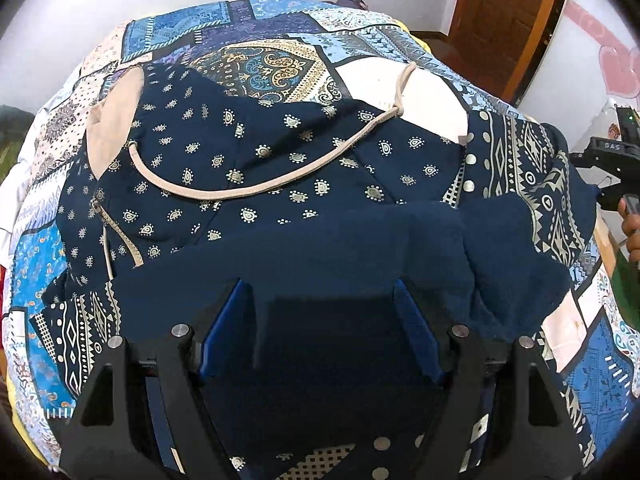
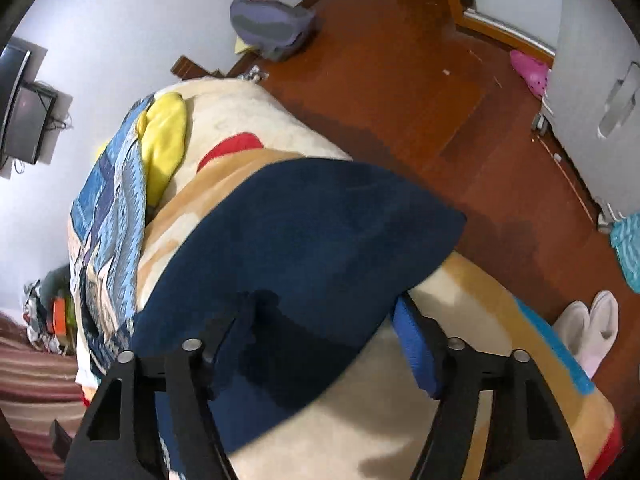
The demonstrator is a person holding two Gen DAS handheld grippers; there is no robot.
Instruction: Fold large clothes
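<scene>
Lying spread on a patchwork bedsheet (image 1: pixel 276 68), navy garment (image 1: pixel 280 168) showing gold paisley print and beige neckline cord only in left view; right view showing just a plain navy flap (image 2: pixel 320 232) over a fleecy cream blanket (image 2: pixel 460 312). Draping between both grippers' half-open blue pads: left gripper (image 1: pixel 324 320), right gripper (image 2: pixel 320 340); grip unclear.

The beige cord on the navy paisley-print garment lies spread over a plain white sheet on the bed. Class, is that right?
Not quite. The beige cord does lie on the navy paisley-print garment, but the left wrist view shows it spread over a blue patchwork-print bedcover, not a plain white sheet.
</scene>
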